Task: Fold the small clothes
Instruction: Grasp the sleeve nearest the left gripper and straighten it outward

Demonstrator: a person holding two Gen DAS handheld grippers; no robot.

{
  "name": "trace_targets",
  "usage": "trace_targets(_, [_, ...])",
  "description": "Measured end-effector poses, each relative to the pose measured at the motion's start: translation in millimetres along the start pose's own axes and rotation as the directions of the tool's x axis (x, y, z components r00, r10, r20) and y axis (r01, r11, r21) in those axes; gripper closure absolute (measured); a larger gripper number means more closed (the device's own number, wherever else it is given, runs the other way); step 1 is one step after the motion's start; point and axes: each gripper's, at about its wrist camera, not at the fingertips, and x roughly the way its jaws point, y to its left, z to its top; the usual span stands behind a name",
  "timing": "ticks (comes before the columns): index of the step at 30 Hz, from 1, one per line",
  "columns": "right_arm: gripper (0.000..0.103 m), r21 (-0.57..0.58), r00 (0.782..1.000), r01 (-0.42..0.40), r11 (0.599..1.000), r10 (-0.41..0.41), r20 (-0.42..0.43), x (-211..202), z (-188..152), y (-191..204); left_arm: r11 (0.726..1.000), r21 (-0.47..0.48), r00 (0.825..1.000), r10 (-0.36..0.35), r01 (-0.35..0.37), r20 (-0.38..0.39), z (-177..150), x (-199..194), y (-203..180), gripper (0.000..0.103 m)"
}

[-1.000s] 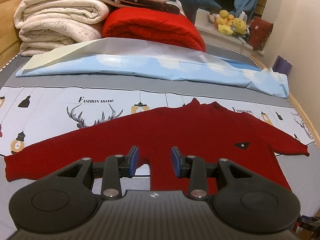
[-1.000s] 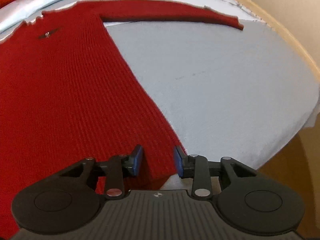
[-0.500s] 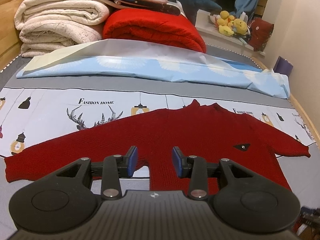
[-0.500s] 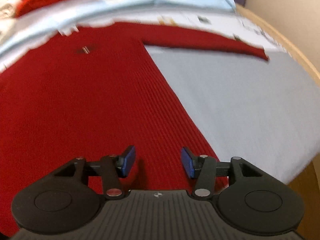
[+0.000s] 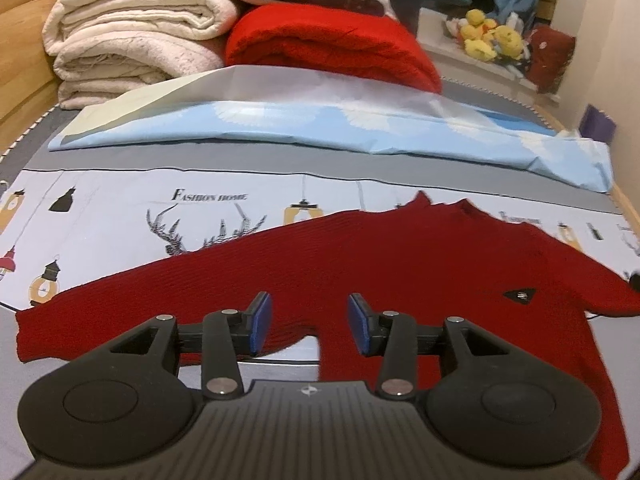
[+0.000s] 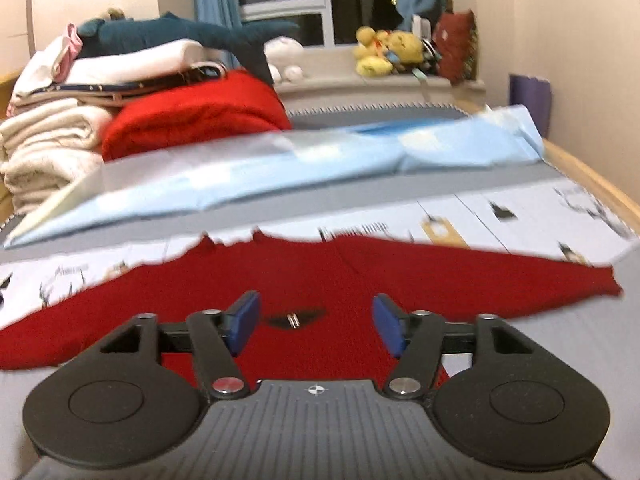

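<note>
A small dark red knit sweater [image 5: 400, 264] lies flat on the bed, sleeves spread left and right, with a small black logo patch [image 5: 519, 295] on its chest. My left gripper [image 5: 308, 326] is open and empty, hovering over the sweater's left armpit. In the right wrist view the sweater [image 6: 360, 276] spreads across the frame with its right sleeve [image 6: 520, 276] reaching right. My right gripper [image 6: 316, 322] is open and empty above the chest, with the patch [image 6: 295, 319] between its fingers.
A printed sheet [image 5: 120, 216] covers the bed under the sweater. Behind it lie a light blue folded sheet [image 5: 320, 128], a red blanket [image 5: 332, 40], stacked white bedding [image 5: 132, 40] and plush toys [image 5: 488, 36]. The bed's wooden edge [image 6: 592, 176] runs along the right.
My right gripper has risen and tilted up from the sweater's lower right hem, now over the chest, and its jaws have opened wider. My left gripper has hardly moved.
</note>
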Motion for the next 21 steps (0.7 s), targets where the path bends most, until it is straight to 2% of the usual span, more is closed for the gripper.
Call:
trace_targets(5, [0.036, 0.03, 0.997, -0.071, 0.997, 0.072, -0.035, 48.3, 15.9, 6.7, 0.997, -0.016, 0.997, 0.076, -0.076, 0.011, 1.1, 20.6, 8.7, 0.056])
trace_targets(7, [0.036, 0.058, 0.992, -0.104, 0.993, 0.108, -0.064, 59.1, 11.0, 6.1, 0.992, -0.079, 0.995, 0.1, -0.099, 0.005, 4.4, 28.0, 22.5, 0.056])
trace_targets(10, [0.037, 0.085, 0.98, -0.049, 0.995, 0.064, -0.186, 80.1, 0.9, 15.2, 0.967, -0.218, 0.992, 0.125, -0.129, -0.031, 9.1, 42.9, 52.1, 0.056])
trace_targets(11, [0.038, 0.087, 0.974, -0.057, 0.995, 0.075, -0.215, 85.3, -0.7, 18.8, 0.952, -0.267, 0.989, 0.143, -0.15, -0.046, 9.4, 48.7, 63.3, 0.056])
trace_targets(13, [0.039, 0.05, 0.962, -0.125, 0.991, 0.133, -0.237, 89.6, -1.2, 29.5, 0.917, -0.34, 0.978, 0.195, -0.21, -0.078, 9.0, 58.3, 82.1, 0.056])
trace_targets(16, [0.039, -0.036, 0.972, -0.135, 0.99, 0.125, -0.197, 85.2, 3.9, 38.8, 0.854, -0.424, 0.953, 0.265, -0.302, -0.146, 4.1, 72.5, 108.5, 0.056])
trace_targets(19, [0.039, -0.07, 0.978, -0.138, 0.988, 0.124, -0.167, 88.0, 5.7, 39.8, 0.791, -0.48, 0.925, 0.311, -0.379, -0.218, -7.1, 84.8, 130.9, 0.056])
trace_targets(21, [0.039, -0.08, 0.978, -0.131, 0.988, 0.116, -0.174, 94.0, 4.5, 38.1, 0.752, -0.528, 0.919, 0.311, -0.394, -0.243, -15.6, 93.2, 146.6, 0.055])
